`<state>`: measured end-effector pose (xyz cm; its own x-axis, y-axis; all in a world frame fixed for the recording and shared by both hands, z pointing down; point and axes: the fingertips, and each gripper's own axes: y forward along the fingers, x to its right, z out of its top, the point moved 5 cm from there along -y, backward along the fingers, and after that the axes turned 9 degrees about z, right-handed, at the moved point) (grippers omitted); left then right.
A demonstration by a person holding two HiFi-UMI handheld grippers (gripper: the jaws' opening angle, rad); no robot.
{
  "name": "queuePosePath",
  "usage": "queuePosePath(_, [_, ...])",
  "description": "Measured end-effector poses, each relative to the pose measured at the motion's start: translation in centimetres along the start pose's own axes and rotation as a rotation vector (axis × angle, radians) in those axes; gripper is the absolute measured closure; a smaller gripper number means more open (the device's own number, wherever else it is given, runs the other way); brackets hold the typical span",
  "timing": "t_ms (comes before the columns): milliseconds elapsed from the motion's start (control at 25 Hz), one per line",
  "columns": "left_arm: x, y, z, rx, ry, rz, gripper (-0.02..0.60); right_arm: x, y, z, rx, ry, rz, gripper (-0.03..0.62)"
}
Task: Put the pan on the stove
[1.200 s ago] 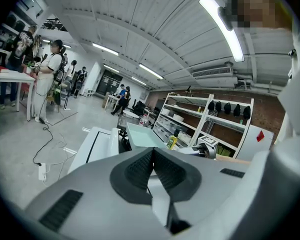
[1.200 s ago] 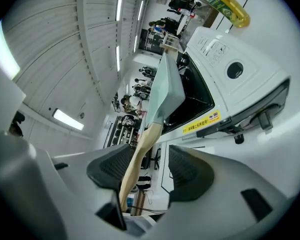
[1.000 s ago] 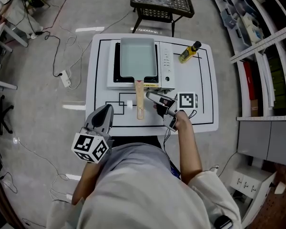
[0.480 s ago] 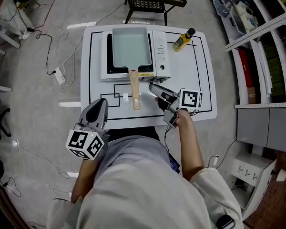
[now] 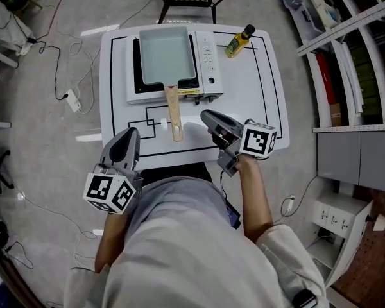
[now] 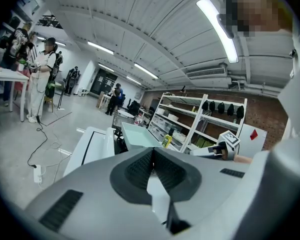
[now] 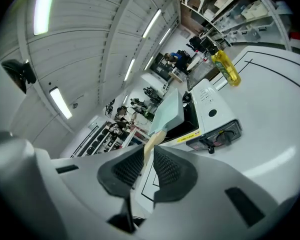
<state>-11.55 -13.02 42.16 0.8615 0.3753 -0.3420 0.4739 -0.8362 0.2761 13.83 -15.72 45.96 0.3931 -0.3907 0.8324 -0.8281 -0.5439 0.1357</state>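
So the pan sits flat on the stove, square inside the burner area, with its wooden handle poking past the stove's front edge and hanging over the tabletop. As far as I can tell the job is basically done. Nothing is gripping the pan, and all that's left, I'd guess, is pulling back. The right tongs hover just beside the handle on its right, not touching it. Their jaws are closing, down to a narrow gap, and there's nothing in between; in the right gripper view the handle only shows far beyond the gap. The left tongs are pinched together and empty, sitting by the near edge of the tabletop, left of the handle tip. For room: lots of bare tabletop in front of and to the right of the stove, so backing straight toward the near edge looks easy. The handle is the one thing that sticks out between the two tongs, so I'd be wary of bumping it sideways and skewing the pan. A yellow bottle stands near the far right corner, just beside the stove but well away from both tongs. Off the tabletop there are cables on the floor to the left and shelves to the right.
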Motion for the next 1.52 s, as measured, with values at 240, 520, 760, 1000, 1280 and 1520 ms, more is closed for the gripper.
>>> queuePosePath(240, [-0.2,-0.1,0.3,0.003,-0.005,0.001,0.574,-2.0,-0.6,-0.4,0.022,-0.089,-0.031,0.543])
queuePosePath(520, [-0.4,-0.4,1.2,0.025,-0.015,-0.003,0.575,-4.1,-1.5,-0.2,0.045,-0.176,-0.088,0.553])
queuePosePath(760, [-0.1,-0.6,1.2,0.01,-0.015,-0.011,0.575,-5.0,-2.6,-0.3,0.085,-0.217,-0.132,0.553])
queuePosePath(1000, [-0.6,-1.2,0.8,-0.006,-0.015,0.005,0.575,-5.6,-3.8,-1.0,0.067,-0.336,-0.23,0.559])
queuePosePath(1280, [-0.9,-1.7,0.9,-0.009,-0.004,0.025,0.575,-6.9,-4.1,-1.1,0.043,-0.446,-0.289,0.582])
queuePosePath(1520, [-1.0,-1.5,0.9,-0.004,0.0,0.018,0.575,-8.2,-3.1,-1.5,-0.012,-0.573,-0.347,0.583])
